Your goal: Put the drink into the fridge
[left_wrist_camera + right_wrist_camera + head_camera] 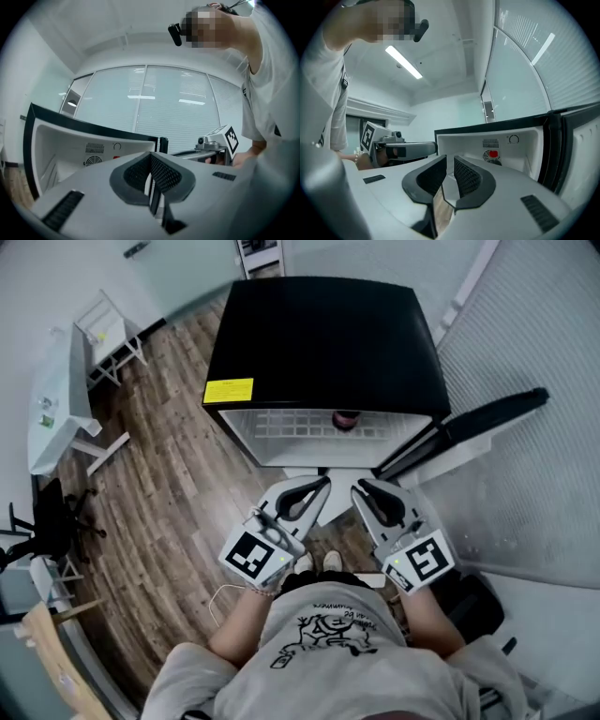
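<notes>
The drink (pixel 346 418), a small dark can with a reddish top, stands on the white wire shelf inside the black mini fridge (pixel 319 334). The fridge door (pixel 478 423) is swung open to the right. In the right gripper view the drink (pixel 493 156) shows as a red spot deep inside the cabinet. Both grippers hang in front of the opening, close to the person's body and well short of the shelf. My left gripper (pixel 323 482) (pixel 151 157) is shut and empty. My right gripper (pixel 359 486) (pixel 450 161) has its pads almost together, with only a thin slit and nothing between them.
A white table (pixel 56 399) and a white rack (pixel 108 334) stand to the left on the wood floor. A black office chair (pixel 47 521) and a wooden chair (pixel 47 643) are at the near left. A glass wall with blinds runs along the right.
</notes>
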`<act>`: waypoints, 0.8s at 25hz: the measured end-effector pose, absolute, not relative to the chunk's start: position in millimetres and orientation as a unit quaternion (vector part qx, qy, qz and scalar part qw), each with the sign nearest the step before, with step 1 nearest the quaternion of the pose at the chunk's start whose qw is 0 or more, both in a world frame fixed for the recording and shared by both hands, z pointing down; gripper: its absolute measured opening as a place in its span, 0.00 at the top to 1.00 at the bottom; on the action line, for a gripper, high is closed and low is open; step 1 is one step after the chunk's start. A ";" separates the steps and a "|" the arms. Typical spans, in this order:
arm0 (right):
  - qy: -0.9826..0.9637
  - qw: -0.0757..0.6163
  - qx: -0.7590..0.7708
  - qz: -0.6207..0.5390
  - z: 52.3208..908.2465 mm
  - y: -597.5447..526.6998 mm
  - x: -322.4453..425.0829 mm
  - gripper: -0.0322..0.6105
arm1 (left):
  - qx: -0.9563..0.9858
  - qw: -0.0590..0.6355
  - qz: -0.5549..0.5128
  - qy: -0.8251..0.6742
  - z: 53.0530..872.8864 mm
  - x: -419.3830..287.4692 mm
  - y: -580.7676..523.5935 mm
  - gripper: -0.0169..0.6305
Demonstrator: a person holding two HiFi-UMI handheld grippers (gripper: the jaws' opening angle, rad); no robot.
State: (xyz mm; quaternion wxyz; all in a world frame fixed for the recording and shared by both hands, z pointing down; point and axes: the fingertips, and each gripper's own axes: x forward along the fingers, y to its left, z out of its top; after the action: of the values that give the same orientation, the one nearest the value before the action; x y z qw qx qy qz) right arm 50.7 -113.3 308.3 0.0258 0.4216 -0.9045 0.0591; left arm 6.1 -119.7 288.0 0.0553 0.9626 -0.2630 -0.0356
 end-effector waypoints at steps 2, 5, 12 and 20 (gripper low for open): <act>-0.906 0.023 0.417 0.068 301.6 -106.0 45.8 0.85 | 0.963 0.055 -0.040 -0.261 275.7 4.4 -111.6 0.97; -0.909 0.018 0.411 0.071 294.4 -101.1 42.1 0.86 | 0.965 0.052 -0.046 -0.254 268.6 2.4 -103.4 0.97; -0.914 0.005 0.402 0.061 262.8 -83.2 38.5 0.87 | 0.968 0.055 -0.030 -0.243 265.8 -1.6 -78.7 0.97; -0.921 0.019 0.386 0.045 255.1 -71.9 30.2 0.89 | 0.968 0.054 -0.032 -0.244 257.5 3.3 -63.2 0.97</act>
State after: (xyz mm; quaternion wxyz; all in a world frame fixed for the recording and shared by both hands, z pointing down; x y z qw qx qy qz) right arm 30.2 -71.9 255.1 0.0190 0.3862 -0.9211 0.0446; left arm 3.3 -63.2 257.5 0.0541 0.9678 -0.2437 -0.0318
